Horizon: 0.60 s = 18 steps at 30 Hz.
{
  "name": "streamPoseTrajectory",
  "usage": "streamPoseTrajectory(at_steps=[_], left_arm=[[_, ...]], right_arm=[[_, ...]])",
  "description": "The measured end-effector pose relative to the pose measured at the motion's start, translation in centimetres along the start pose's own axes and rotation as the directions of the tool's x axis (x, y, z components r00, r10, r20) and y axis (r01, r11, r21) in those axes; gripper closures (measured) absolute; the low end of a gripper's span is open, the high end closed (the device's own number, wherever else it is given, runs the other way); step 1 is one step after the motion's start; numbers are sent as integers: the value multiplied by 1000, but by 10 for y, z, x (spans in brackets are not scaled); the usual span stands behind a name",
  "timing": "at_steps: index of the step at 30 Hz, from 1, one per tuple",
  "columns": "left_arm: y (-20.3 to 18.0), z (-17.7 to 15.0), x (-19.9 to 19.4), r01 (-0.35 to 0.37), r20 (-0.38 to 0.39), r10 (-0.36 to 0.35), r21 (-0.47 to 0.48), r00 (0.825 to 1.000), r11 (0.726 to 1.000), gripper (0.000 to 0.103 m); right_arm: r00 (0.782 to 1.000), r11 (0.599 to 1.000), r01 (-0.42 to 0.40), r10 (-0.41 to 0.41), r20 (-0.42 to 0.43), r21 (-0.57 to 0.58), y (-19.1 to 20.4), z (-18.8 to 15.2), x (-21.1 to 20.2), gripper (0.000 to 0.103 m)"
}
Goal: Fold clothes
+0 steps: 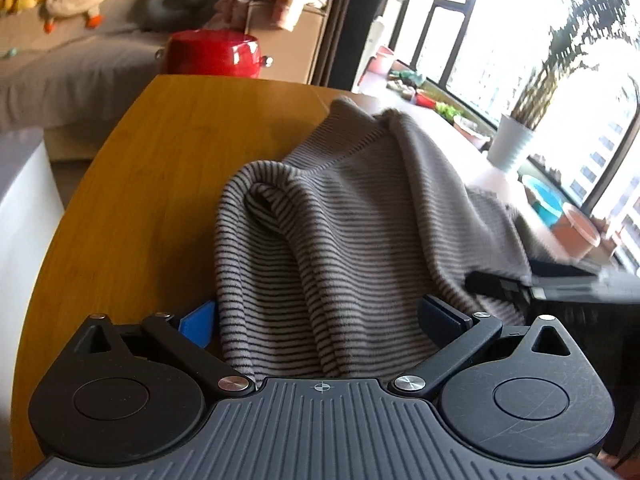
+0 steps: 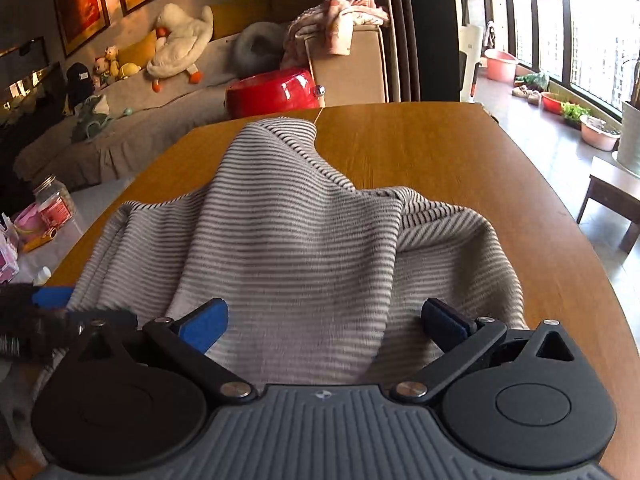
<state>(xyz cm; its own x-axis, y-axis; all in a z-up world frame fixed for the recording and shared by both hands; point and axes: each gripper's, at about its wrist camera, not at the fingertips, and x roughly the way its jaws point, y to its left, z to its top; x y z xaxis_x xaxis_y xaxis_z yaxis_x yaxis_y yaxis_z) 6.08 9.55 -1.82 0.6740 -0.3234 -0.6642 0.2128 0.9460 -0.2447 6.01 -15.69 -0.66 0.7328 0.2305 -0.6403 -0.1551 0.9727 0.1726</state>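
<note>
A grey knit garment with thin dark stripes (image 1: 340, 240) lies rumpled on the wooden table (image 1: 160, 168). In the left wrist view it rises in folds between the wide-apart blue pads of my left gripper (image 1: 320, 320), which is open with cloth lying between the fingers. In the right wrist view the same garment (image 2: 288, 240) spreads from the table's far edge down to my right gripper (image 2: 324, 320), which is open, with cloth lying between its blue pads. The other gripper shows at the left edge of the right wrist view (image 2: 48, 312) and at the right of the left wrist view (image 1: 560, 288).
A red pot (image 2: 272, 94) stands beyond the table's far edge. A sofa with plush toys (image 2: 180, 52) and a cardboard box with pink cloth (image 2: 340, 40) lie behind. Jars and small items (image 2: 52, 204) sit left of the table. Plant pots (image 1: 512, 140) line the window.
</note>
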Motion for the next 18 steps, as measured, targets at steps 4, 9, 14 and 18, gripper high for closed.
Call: streamPoseTrajectory(at_steps=[4,9,14,18], left_arm=[[0,15,-2,-27,51,26,19,998,999,0],[6,31,6,-74,69,72,18,995,997,0],[10,35,6,-58,61,59,-10,996,998,0],[9,31,7,-51,51,51,0,997,999,0]], right_arm=[[999,1000,6,-5,39,-31,4,6,-17,11],[998,997,7,-2,71,-80,11,14,-30,63],[996,996,10,-2,88,-83,10,19,-34,82],[996,996,2,6,86,-94,8,24,-38,82]])
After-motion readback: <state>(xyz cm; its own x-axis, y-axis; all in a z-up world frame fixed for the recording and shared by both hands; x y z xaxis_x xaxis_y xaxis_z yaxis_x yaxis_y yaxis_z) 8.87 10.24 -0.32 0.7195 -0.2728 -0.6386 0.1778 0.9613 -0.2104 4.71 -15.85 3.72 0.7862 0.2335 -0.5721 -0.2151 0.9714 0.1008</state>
